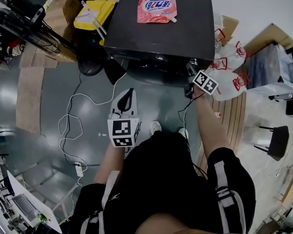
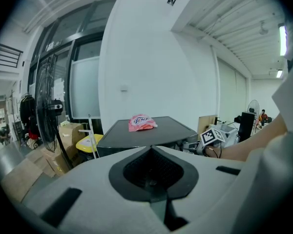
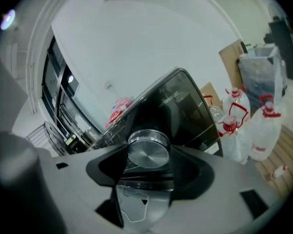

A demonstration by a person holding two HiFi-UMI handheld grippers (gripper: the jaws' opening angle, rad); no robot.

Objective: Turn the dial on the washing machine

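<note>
My right claw [image 3: 147, 155] is pinching the silver dial [image 3: 147, 147] from both sides. The dial sits at the right end of the washing machine's [image 1: 185, 30] front, just under the front edge of its dark top. My left claw [image 2: 154, 175] is pressed together on nothing, low and well back from the machine, over the grey floor [image 1: 49, 111]. A pink detergent pouch [image 1: 156, 5] lies at the back edge of the machine's top. Clear jugs with red handles [image 1: 230, 65] stand just beside its right side.
</note>
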